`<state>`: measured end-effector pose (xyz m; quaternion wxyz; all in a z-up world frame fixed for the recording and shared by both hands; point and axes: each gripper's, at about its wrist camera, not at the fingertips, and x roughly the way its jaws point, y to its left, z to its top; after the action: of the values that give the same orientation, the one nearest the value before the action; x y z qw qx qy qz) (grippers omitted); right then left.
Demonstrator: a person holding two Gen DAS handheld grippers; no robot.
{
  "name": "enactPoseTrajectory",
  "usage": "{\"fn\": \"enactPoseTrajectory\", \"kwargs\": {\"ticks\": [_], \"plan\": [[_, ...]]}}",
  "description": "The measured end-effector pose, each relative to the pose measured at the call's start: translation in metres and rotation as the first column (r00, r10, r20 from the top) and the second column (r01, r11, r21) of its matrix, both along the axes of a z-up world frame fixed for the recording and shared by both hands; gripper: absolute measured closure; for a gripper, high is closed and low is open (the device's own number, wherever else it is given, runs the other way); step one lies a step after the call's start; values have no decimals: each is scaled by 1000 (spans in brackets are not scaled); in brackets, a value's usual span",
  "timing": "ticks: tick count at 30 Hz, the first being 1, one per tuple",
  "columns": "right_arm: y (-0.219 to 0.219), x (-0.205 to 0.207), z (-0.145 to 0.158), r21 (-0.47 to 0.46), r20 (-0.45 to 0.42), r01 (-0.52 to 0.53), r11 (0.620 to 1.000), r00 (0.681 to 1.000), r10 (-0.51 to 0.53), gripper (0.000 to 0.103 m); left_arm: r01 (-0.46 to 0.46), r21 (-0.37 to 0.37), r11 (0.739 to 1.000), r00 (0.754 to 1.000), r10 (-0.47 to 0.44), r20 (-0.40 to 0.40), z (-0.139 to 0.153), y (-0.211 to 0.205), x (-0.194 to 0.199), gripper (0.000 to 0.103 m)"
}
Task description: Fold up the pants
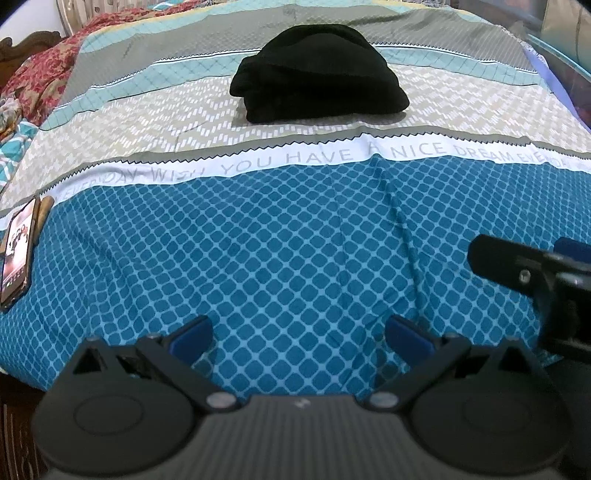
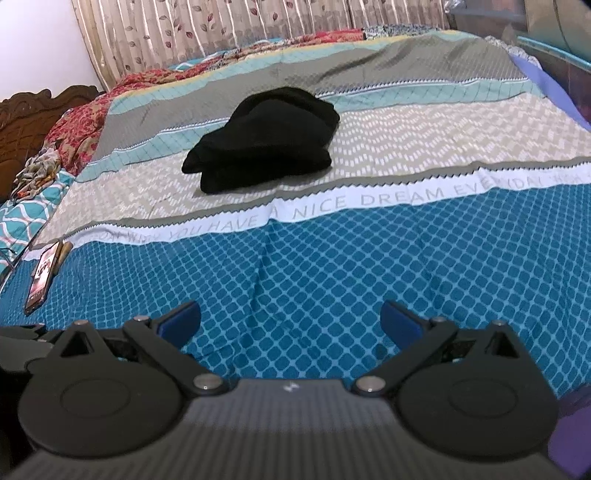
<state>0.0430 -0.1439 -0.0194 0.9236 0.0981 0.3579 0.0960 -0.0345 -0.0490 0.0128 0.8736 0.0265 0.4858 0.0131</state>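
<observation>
Here the black pants (image 1: 319, 74) lie bundled mid-bed, well apart from the left claw (image 1: 299, 338) and right claw (image 2: 290, 319), both spread wide and empty, so any nudge could topple the loose stack on the patterned bedspread (image 1: 295, 240) near a phone (image 1: 16, 251) and curtains (image 2: 221, 29).

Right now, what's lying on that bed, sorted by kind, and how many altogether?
Black folded pants: 1
Phone with lit screen: 1
Red floral blanket, bunched at the bed's far left: 1
Small brown object beside the phone, too blurred to identify: 1
Total: 4
</observation>
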Motion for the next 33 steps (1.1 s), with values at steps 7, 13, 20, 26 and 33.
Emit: {"fn": "enactPoseTrajectory", "kwargs": {"ticks": [7,13,20,26,33], "plan": [[2,1,-1,-1,-3,12,1000,1000,-12,0,0,10,1000,1000,0,5,2,-1,-1,0],[5,0,0,-4,4,14,1000,1000,-14,0,-7,5,1000,1000,7,4,3,1,-2,0],[6,0,1,-6,11,19,1000,1000,-19,0,-19,12,1000,1000,19,9,4,0,-3,0],[9,-1,3,-9,27,21,1000,999,-21,0,-33,26,999,999,33,18,5,2,-3,0],[12,-1,3,-12,28,17,1000,999,-16,0,-56,19,998,998,56,-3,2,4,-2,0]]}}
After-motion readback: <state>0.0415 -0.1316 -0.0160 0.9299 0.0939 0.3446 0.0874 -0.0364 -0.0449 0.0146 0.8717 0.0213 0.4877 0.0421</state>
